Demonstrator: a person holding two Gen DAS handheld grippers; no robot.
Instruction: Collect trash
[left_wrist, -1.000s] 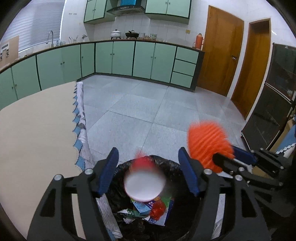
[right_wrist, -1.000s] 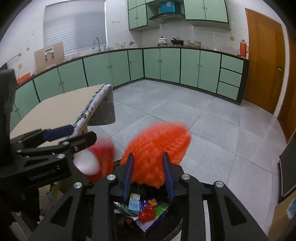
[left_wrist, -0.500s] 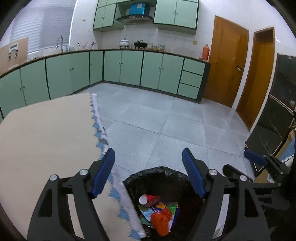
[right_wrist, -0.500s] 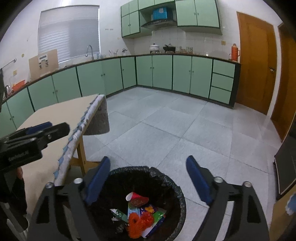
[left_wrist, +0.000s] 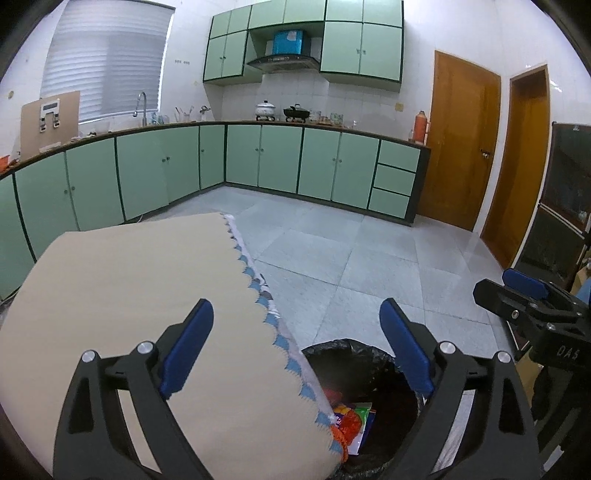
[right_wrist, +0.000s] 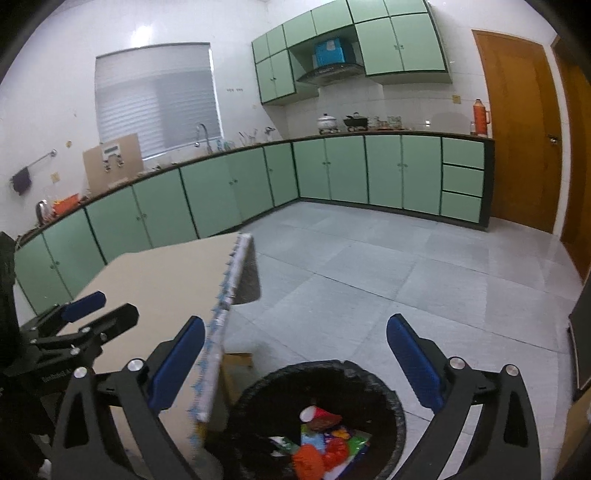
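Trash now lies in the bin (right_wrist: 397, 410), a round can lined with a black bag, standing on the floor just beside the table's edge. A second ago the right gripper was clamped on an orange net and a red-and-white cup was dropping past the left gripper; half a second ago both were already inside. Now the orange net (right_wrist: 308, 456) and the cup (right_wrist: 319, 414) rest on a heap of bright wrappers (right_wrist: 345, 437) at the bottom, so both drops are done, and I judge this round of collecting finished unless more litter waits out of view.

The table (left_wrist: 122, 295), the largest thing nearby, is covered by a beige cloth with a blue scalloped border (left_wrist: 273, 319) and shows no litter on the part in view. Its corner overhangs the bin on the left wrist view, hiding part of the opening; any further drop from the left side would have to clear that edge.

The left gripper (left_wrist: 295, 350) has risen and hangs over the table corner with its tongs wide apart, holding nothing. The right gripper (right_wrist: 293, 363) hangs above the bin, tongs likewise spread and empty. A cardboard box (right_wrist: 236, 363) sits on the floor under the table, near the bin.
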